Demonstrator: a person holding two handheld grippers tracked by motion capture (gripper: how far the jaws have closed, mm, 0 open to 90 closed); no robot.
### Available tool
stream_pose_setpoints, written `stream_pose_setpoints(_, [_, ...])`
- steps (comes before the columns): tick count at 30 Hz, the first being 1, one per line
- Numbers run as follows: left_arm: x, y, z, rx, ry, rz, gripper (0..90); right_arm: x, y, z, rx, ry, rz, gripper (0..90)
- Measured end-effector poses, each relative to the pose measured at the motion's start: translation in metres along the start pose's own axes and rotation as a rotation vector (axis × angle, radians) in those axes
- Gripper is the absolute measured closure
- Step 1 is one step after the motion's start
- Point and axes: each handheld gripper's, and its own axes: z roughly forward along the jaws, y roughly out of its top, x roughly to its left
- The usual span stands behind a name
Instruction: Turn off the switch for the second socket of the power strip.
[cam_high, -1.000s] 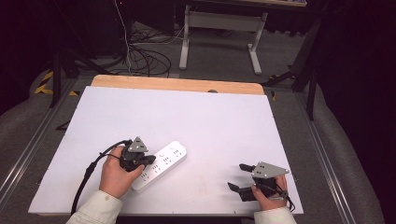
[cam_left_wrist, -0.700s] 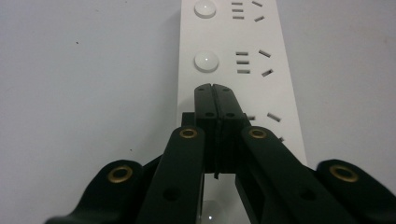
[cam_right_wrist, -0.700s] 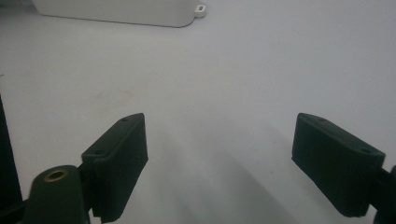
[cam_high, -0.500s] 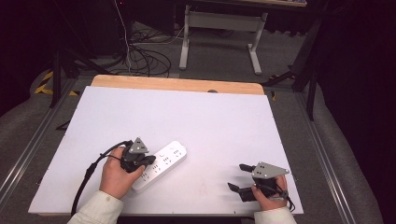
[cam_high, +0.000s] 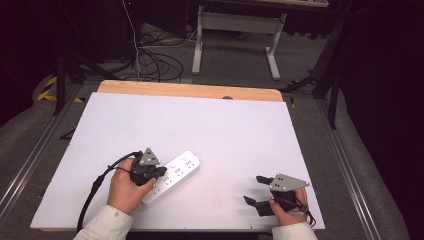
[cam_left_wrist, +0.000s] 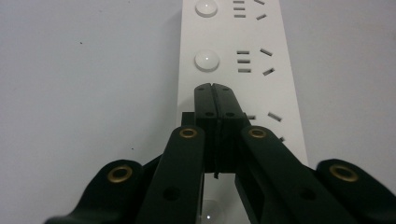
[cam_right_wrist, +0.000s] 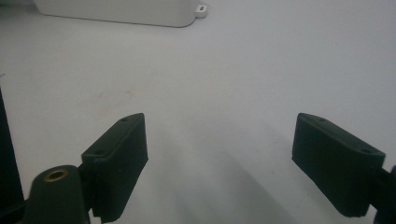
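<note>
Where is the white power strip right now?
In the high view the white power strip lies slantwise on the white table, near its front left, under the shut left gripper. The open right gripper rests apart, to the right.

white power strip (cam_high: 172, 176), black jaws

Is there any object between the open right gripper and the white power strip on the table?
Nothing visible does. Bare white table lies between the right gripper and the power strip. The left gripper, jaws shut, is already over the strip's top face.
</note>
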Motion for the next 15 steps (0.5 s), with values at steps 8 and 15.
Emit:
stream_pose_setpoints(8, [-0.0014,-0.0022,0.0004,-0.012,0.008,-0.009,90.0,0.0006,0.0003,0.0004,0.001,0.001,-0.002,19.0])
stream_pose_setpoints(15, [-0.0011,-0.0019,0.0011,-0.007,0.002,-0.025,90.0,0.0005,0.0001,0.0009,0.001,0.001,-0.002,18.9])
